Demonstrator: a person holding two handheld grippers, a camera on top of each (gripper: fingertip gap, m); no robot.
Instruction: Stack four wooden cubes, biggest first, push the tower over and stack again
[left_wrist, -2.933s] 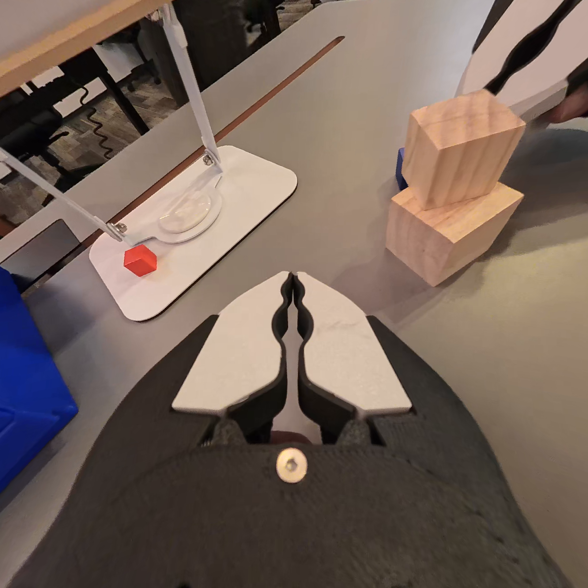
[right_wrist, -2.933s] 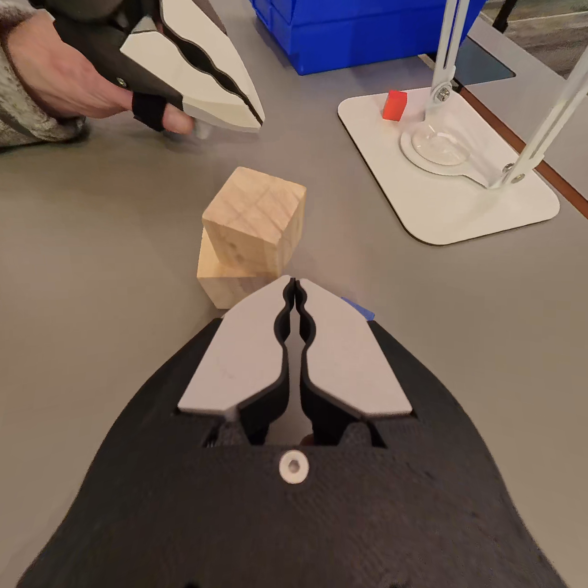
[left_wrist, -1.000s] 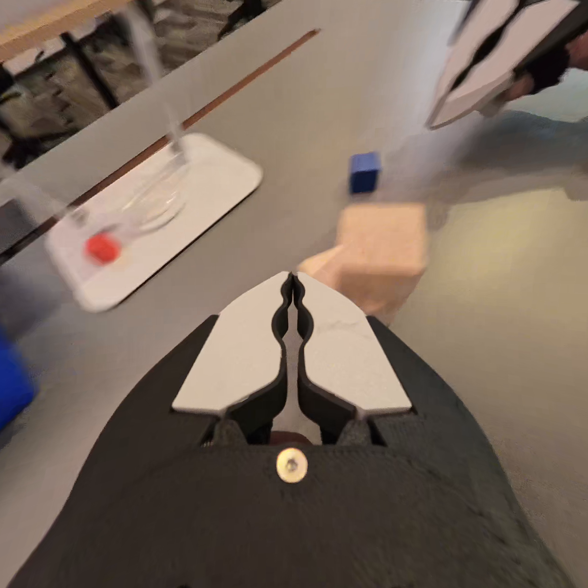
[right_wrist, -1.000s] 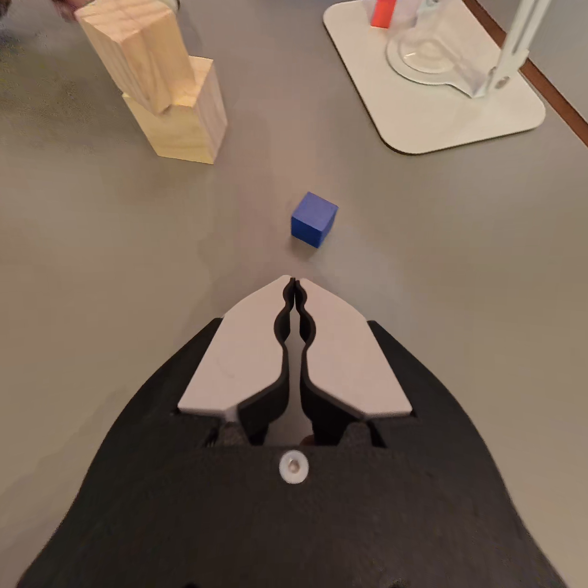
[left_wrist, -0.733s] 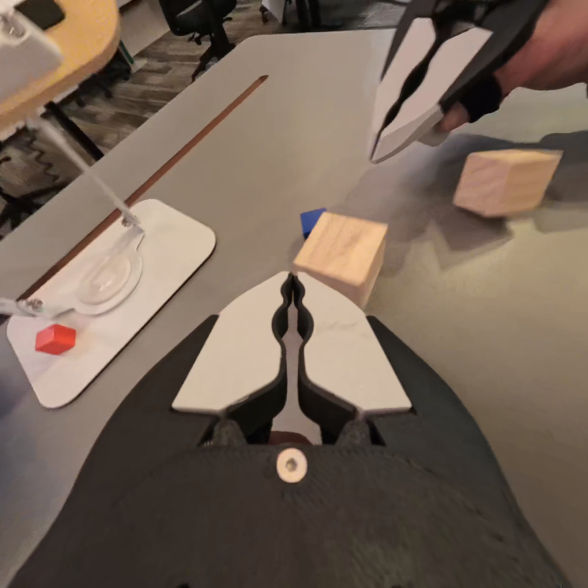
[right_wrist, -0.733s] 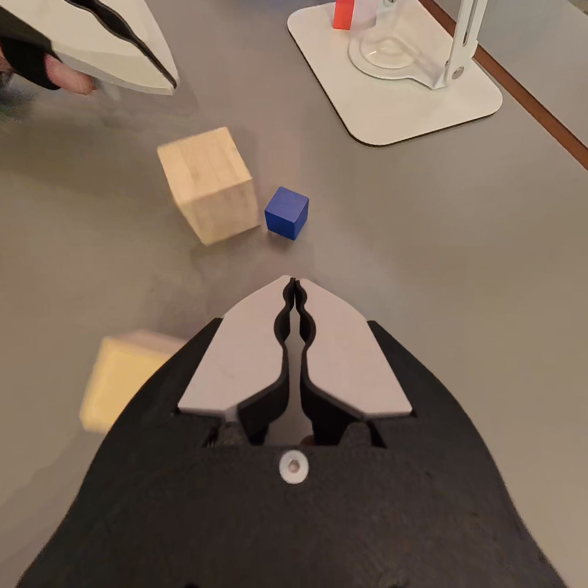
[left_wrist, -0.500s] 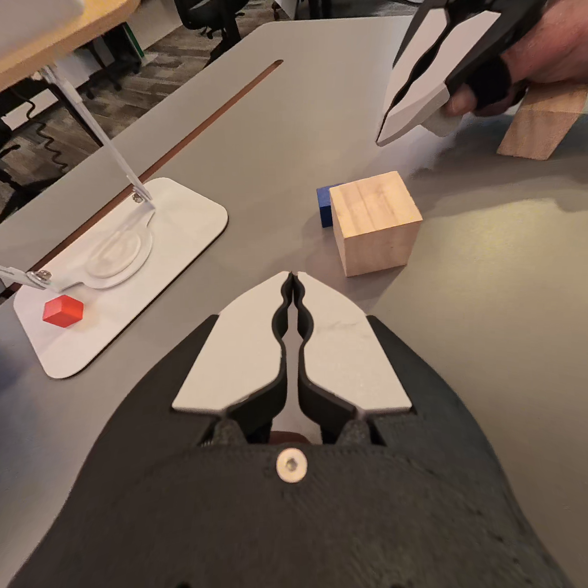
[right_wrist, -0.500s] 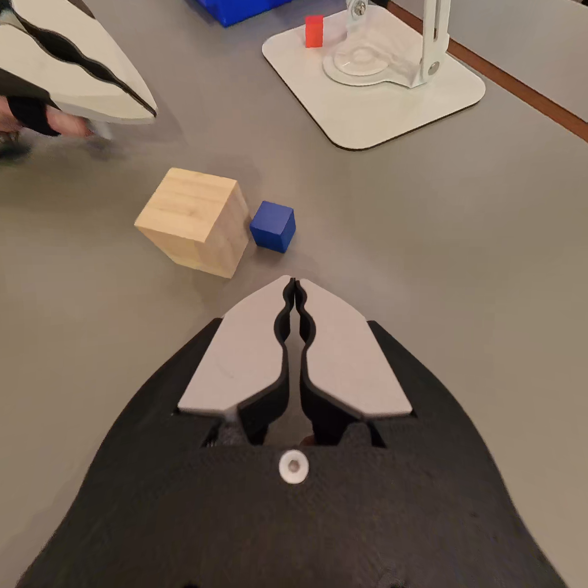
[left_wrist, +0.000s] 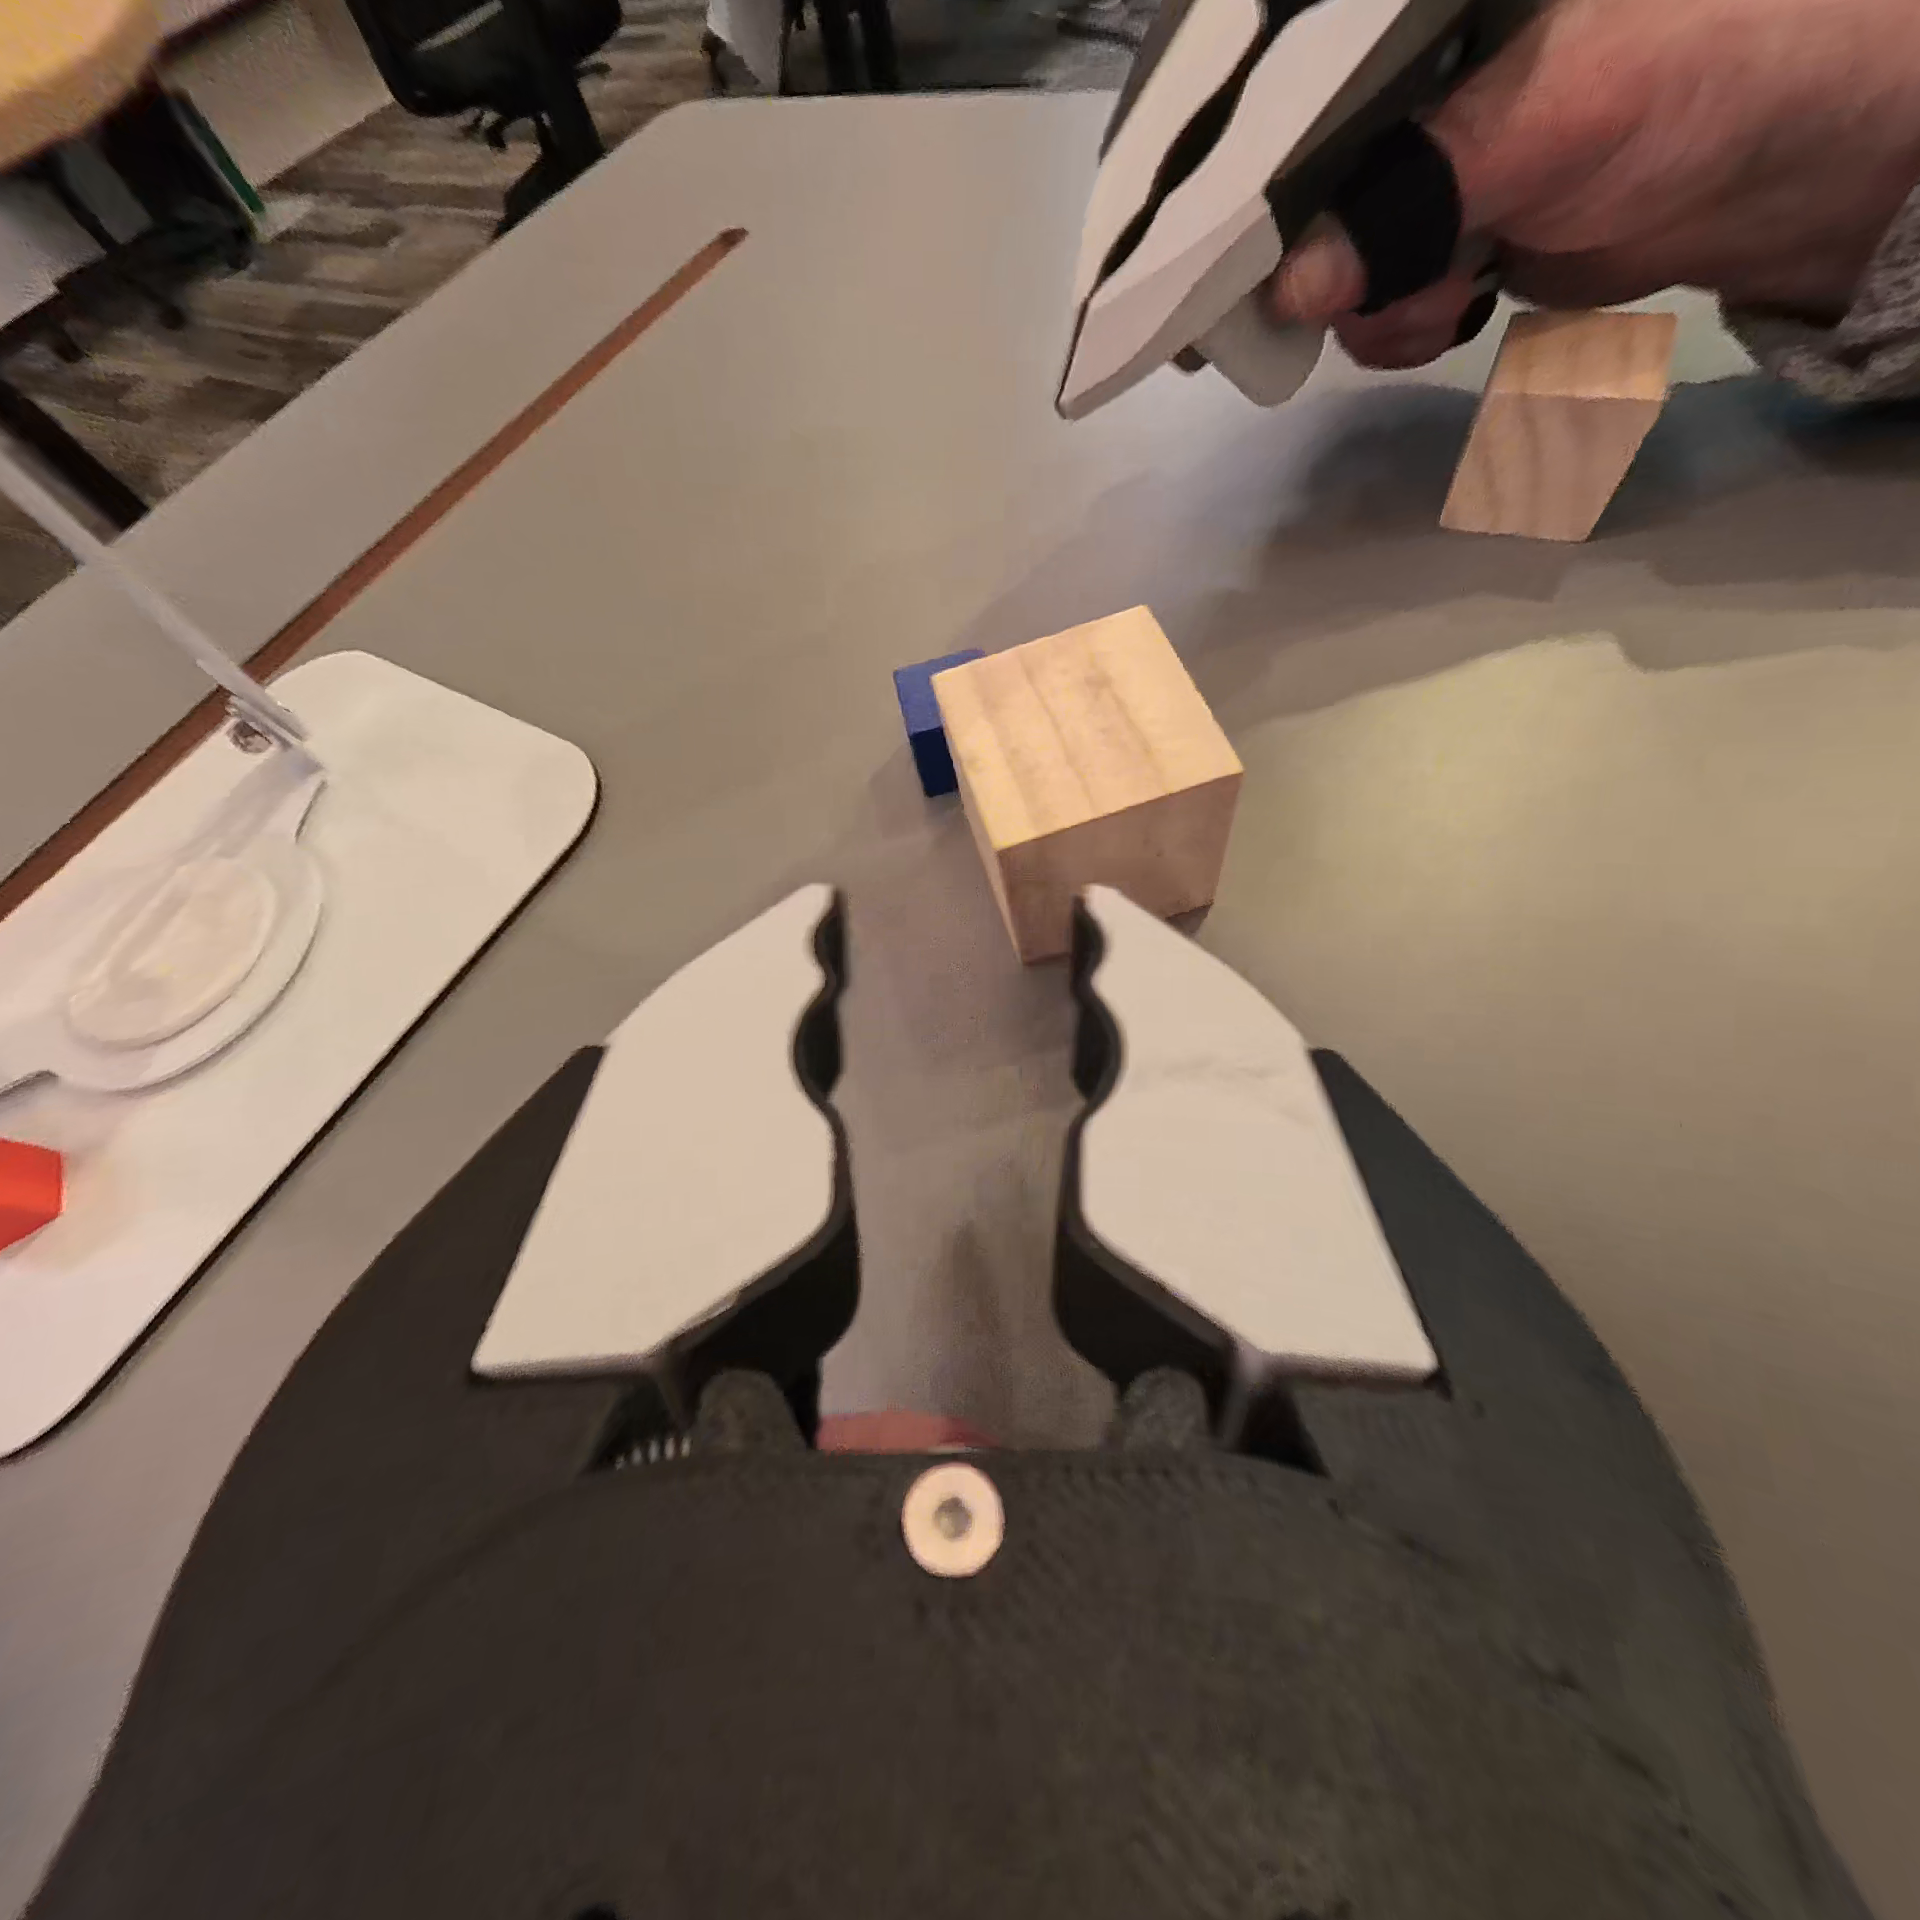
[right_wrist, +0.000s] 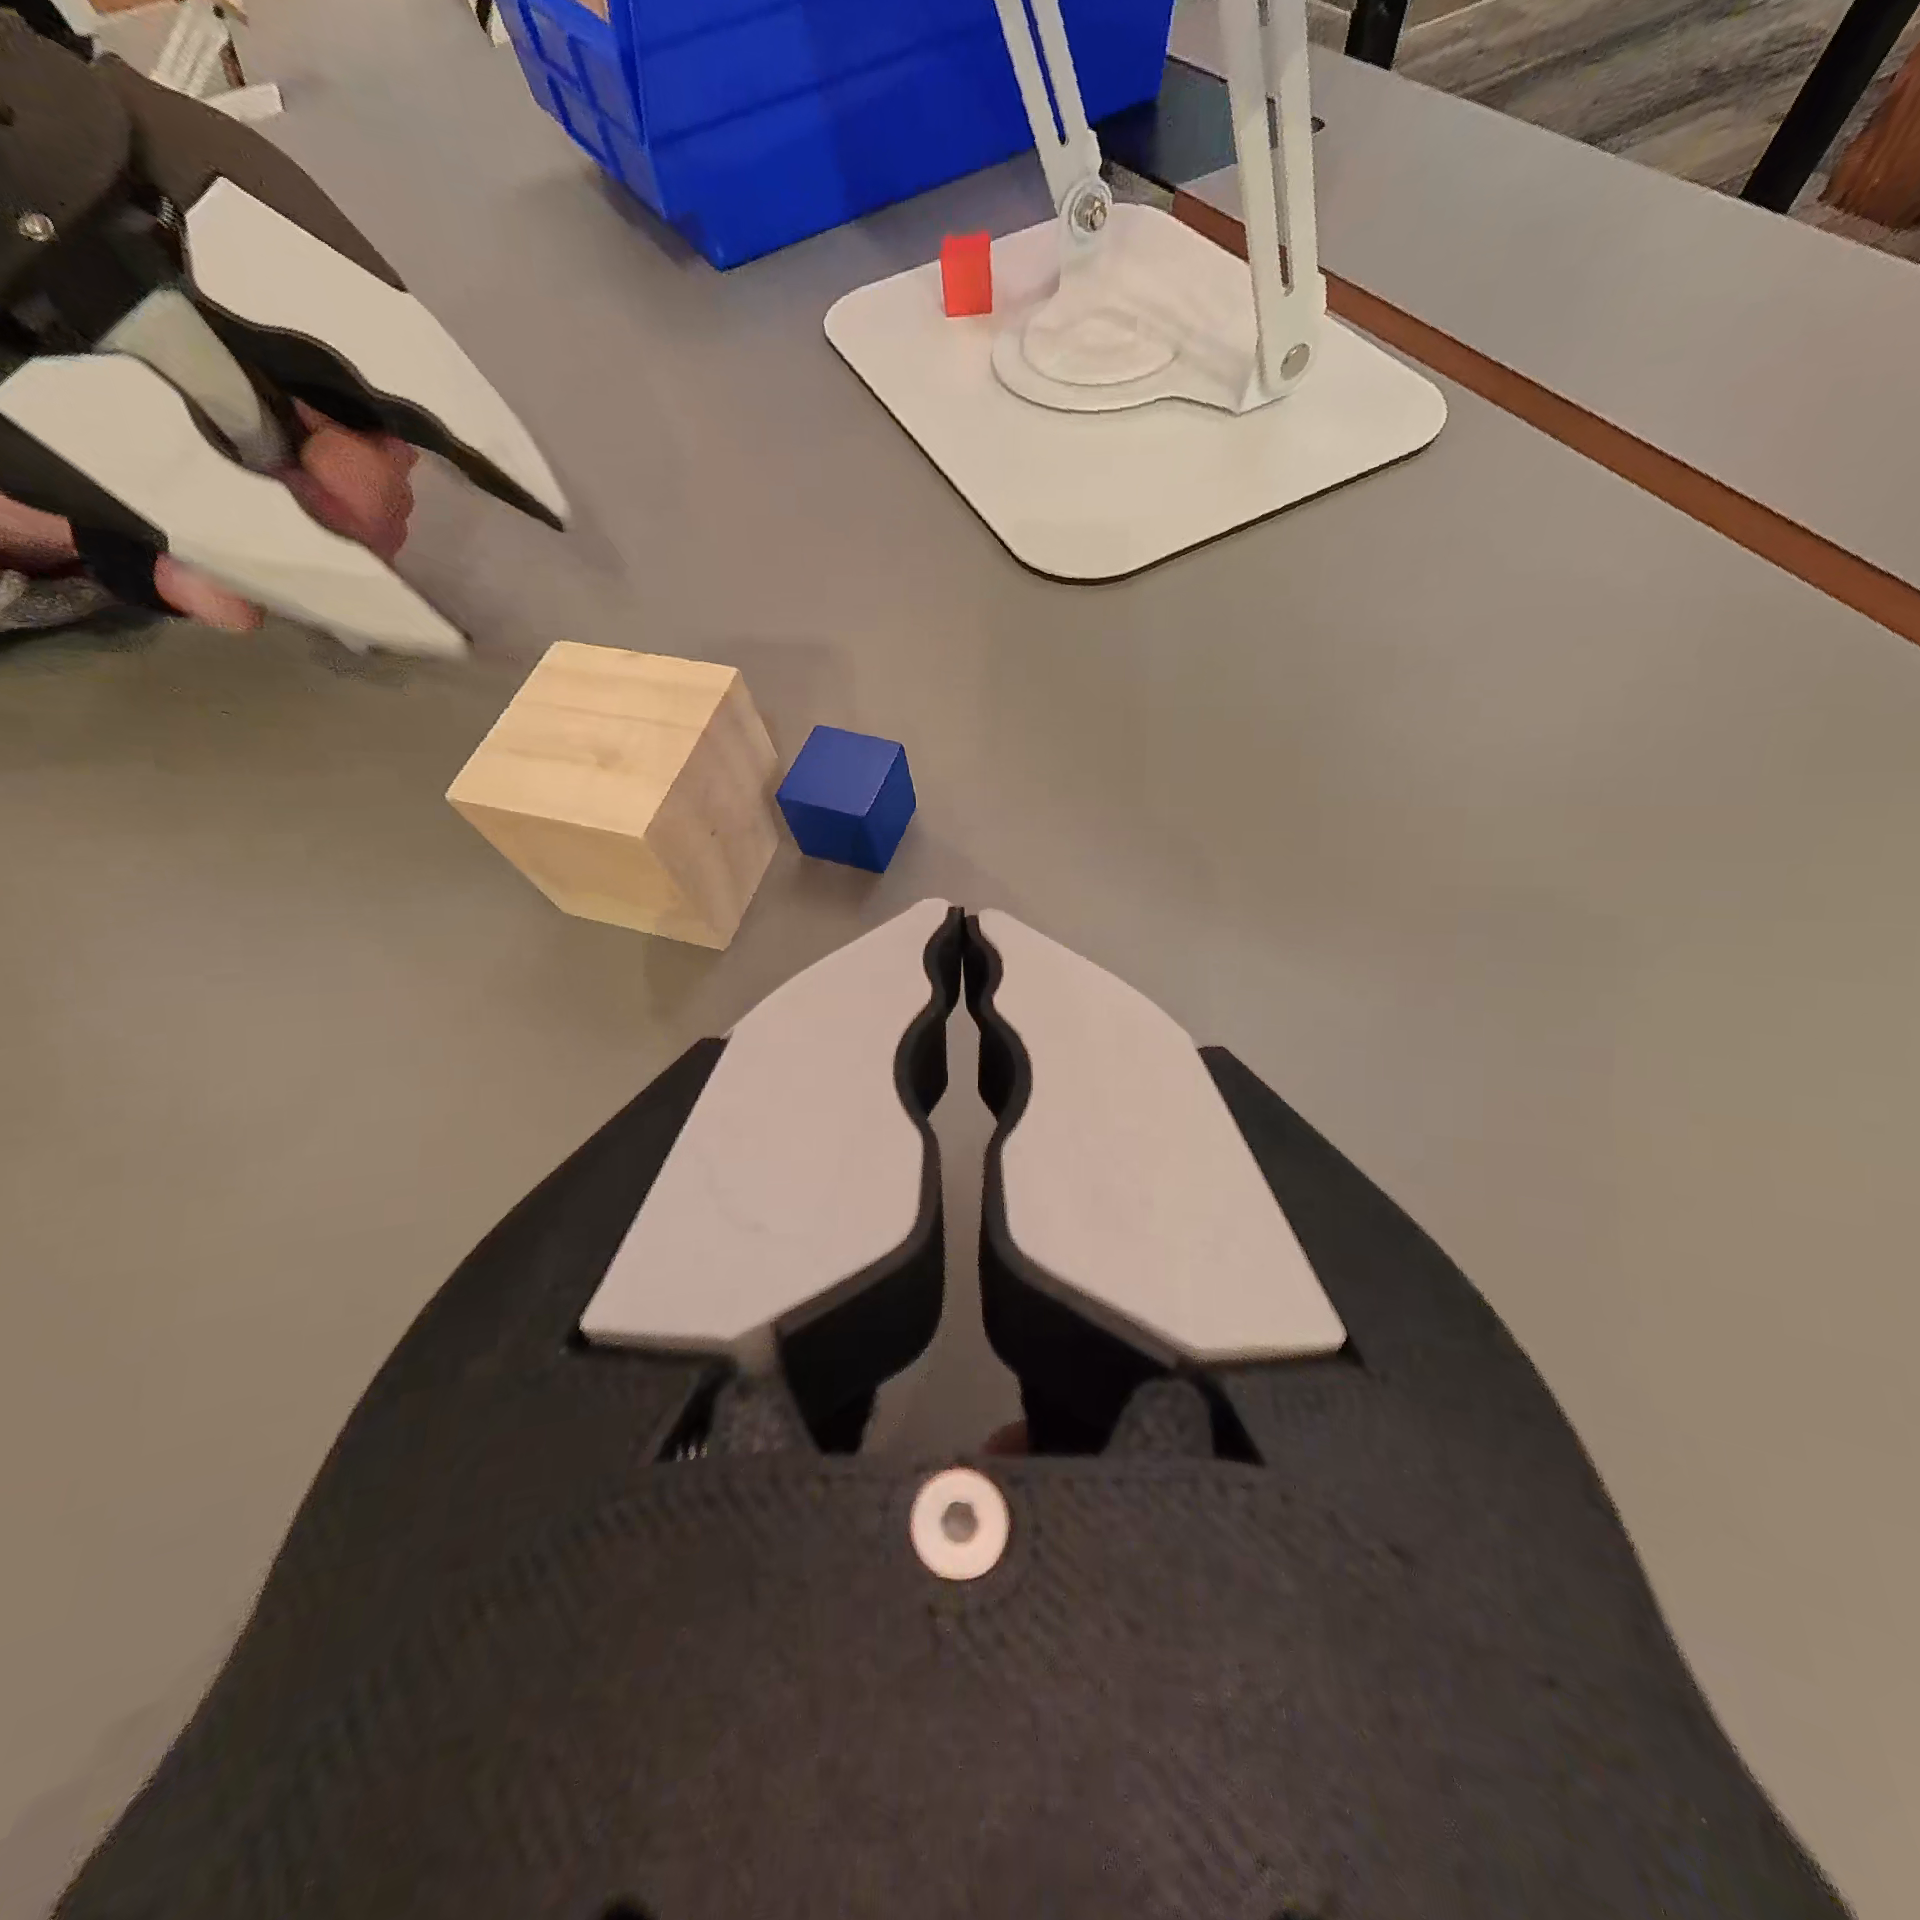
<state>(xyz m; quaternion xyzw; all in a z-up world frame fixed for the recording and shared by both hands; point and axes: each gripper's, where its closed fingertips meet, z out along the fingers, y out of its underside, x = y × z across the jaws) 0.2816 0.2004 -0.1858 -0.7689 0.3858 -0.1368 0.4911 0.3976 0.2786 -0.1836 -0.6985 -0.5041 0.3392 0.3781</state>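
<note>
Cubes lie scattered on the grey bench, none stacked, so we judge the tower is down and restacking is about to start. The nearest wooden cube sits flat just ahead of our left claw, with a small blue cube just beside it, seemingly touching one face. A second wooden cube stands well apart, past our right hand. A red cube rests on the white plate of a stand, away from the others.

Our left claw is parted to a middling gap with nothing between its fingers, aimed a little to one side of the near wooden cube; we read that as readying a grip on it. The gap looks narrower than the cube, so it would need to widen. Our right claw is closed and empty, held above the bench near the blue cube.

Which wooden cube is bigger we cannot tell for sure, and that decides the base. The blue cube crowds one side of the near wooden one, so a finger sliding in there could knock it. A blue bin and the stand's white arms stand farther back, out of the way.
</note>
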